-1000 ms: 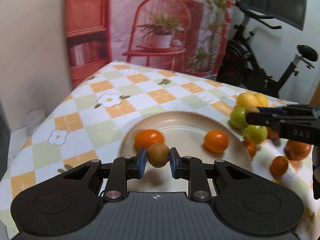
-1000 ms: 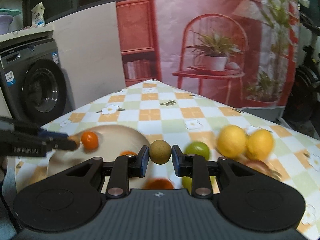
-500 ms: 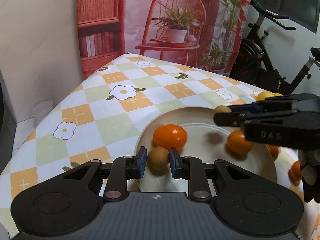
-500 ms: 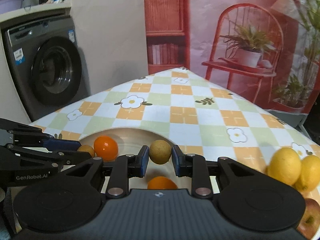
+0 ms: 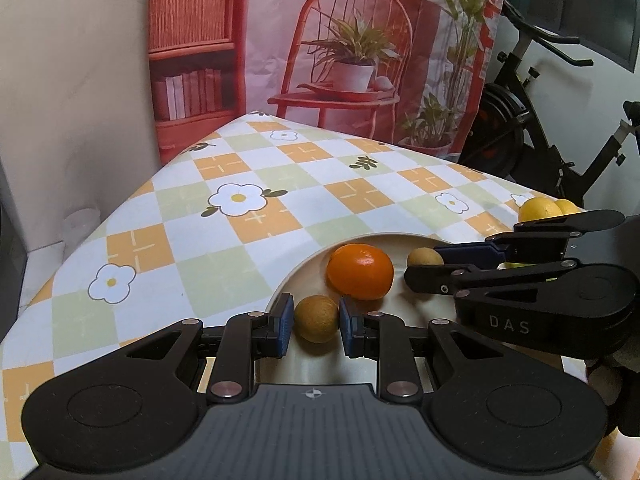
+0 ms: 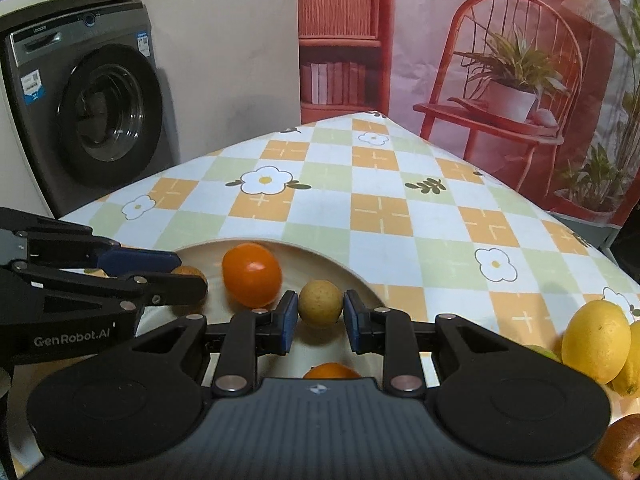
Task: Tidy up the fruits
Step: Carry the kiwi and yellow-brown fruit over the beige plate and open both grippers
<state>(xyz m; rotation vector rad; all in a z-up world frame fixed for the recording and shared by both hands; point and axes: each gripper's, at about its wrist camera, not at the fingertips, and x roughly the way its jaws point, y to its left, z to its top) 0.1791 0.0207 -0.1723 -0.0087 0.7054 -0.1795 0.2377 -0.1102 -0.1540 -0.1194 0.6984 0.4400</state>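
Note:
My left gripper (image 5: 316, 326) is shut on a small brown round fruit (image 5: 316, 319), low over the near rim of the cream plate (image 5: 296, 276). An orange (image 5: 360, 272) lies on the plate just beyond it. My right gripper (image 6: 321, 316) is shut on a second small brown fruit (image 6: 321, 309) over the plate (image 6: 352, 276), right of the same orange (image 6: 252, 274). In the left wrist view the right gripper (image 5: 436, 258) comes in from the right with its fruit (image 5: 425, 257). In the right wrist view the left gripper (image 6: 180, 270) reaches in from the left.
Yellow lemons (image 6: 596, 340) and a red apple (image 6: 624, 448) lie on the checked tablecloth (image 6: 380, 208) right of the plate. Another orange (image 6: 330, 370) sits on the plate under my right gripper. A washing machine (image 6: 84, 112) stands left; an exercise bike (image 5: 560, 140) stands beyond the table.
Both grippers have moved down and in over the plate with their brown fruits. The right gripper swung left from the loose fruit pile to beside the orange.

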